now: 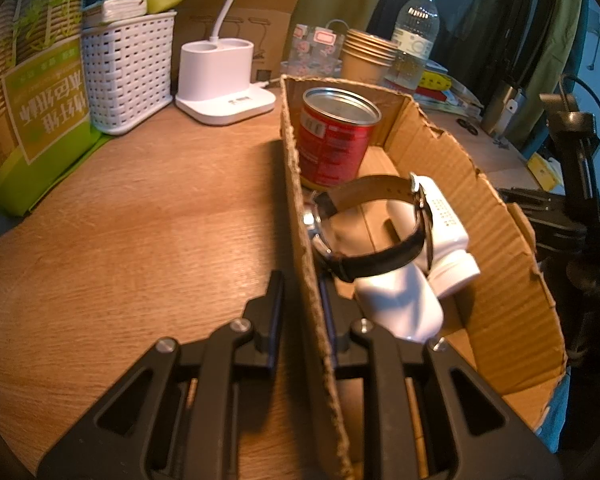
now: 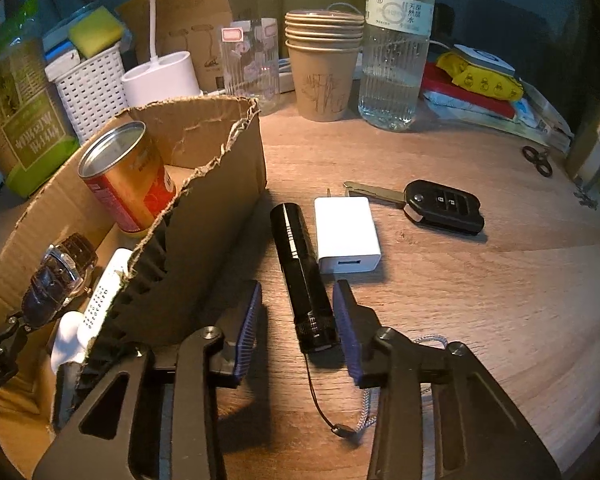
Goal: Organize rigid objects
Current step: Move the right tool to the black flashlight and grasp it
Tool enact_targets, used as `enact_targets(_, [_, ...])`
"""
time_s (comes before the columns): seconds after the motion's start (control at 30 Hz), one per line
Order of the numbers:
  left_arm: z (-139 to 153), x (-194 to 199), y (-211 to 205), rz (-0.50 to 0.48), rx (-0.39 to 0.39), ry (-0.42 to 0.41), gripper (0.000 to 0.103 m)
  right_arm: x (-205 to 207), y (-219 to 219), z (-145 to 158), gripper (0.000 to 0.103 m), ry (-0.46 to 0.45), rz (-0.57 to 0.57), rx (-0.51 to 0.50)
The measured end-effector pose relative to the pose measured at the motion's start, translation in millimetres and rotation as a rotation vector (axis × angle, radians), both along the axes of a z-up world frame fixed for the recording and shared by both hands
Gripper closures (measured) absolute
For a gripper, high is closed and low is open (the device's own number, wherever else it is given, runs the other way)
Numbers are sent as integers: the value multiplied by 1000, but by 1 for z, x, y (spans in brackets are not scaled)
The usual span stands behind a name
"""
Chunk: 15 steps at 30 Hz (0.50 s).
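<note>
A cardboard box (image 1: 500, 240) (image 2: 220, 184) holds a red can (image 1: 334, 136) (image 2: 128, 176), a wristwatch (image 1: 364, 220) (image 2: 56, 280) and a white device (image 1: 428, 248) (image 2: 104, 296). My left gripper (image 1: 300, 296) is shut on the box's left wall, one finger on each side of it. On the table right of the box lie a black flashlight (image 2: 300, 272), a white charger (image 2: 346, 234) and a car key (image 2: 440, 204). My right gripper (image 2: 296, 320) is open, its fingers on either side of the flashlight's tail end, not touching it.
At the back stand a white basket (image 1: 126, 72) (image 2: 90, 88), a white lamp base (image 1: 224, 84) (image 2: 160, 78), stacked paper cups (image 1: 366, 54) (image 2: 324, 64), a water bottle (image 1: 416, 32) (image 2: 396, 44) and a green package (image 1: 36, 92). Snack packs (image 2: 480, 76) lie at the right.
</note>
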State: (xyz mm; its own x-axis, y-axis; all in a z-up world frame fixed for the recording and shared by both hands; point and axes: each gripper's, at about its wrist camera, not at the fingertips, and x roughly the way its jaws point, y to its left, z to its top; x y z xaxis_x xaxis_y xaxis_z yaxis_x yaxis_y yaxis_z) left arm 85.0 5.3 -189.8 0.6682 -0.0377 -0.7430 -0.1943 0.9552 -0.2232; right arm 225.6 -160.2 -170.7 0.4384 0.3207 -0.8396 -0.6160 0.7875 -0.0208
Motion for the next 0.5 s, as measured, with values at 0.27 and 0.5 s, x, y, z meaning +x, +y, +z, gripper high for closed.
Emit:
enact_targets(0.27, [0, 0, 0, 0, 0, 0, 84, -5, -3, 1, 81, -3, 2, 0])
enact_targets(0.5, [0, 0, 0, 0, 1, 0, 84, -12, -6, 15, 81, -30, 3, 14])
